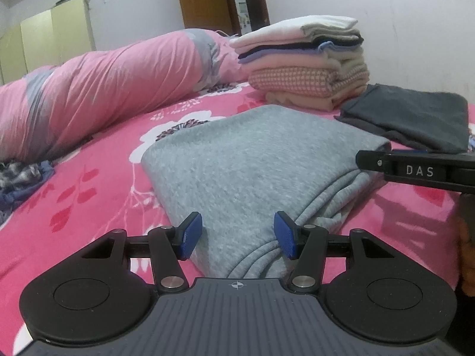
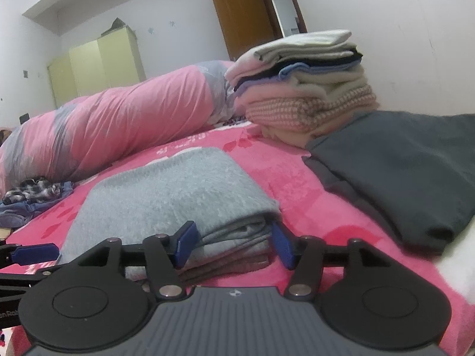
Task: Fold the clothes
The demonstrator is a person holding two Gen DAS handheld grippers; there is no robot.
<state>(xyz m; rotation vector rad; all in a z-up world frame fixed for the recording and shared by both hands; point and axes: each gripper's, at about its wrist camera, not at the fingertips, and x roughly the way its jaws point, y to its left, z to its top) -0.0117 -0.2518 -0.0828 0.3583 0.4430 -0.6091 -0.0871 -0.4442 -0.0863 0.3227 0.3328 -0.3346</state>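
Left gripper [image 1: 237, 235] fingers apart, empty; right gripper [image 2: 233, 244] likewise, both at near edge of folded grey sweater [image 1: 252, 160] on bed [image 1: 89, 195]. Fleece looks soft, thick, floppy: grip stacked edge layers together, near corners.

Grey garment [image 1: 252, 160] fuzzy fleece cloth; bedsheet [image 1: 89, 195] plush; door [image 2: 240, 12] smooth wood

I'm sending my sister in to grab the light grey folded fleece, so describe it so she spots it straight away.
Start at the bed with the pink floral bedspread. Near its front edge, ahead of the tall stack of folded clothes, lies the light grey folded fleece. It is fuzzy and pale, unlike the smooth dark grey folded garment to its right.
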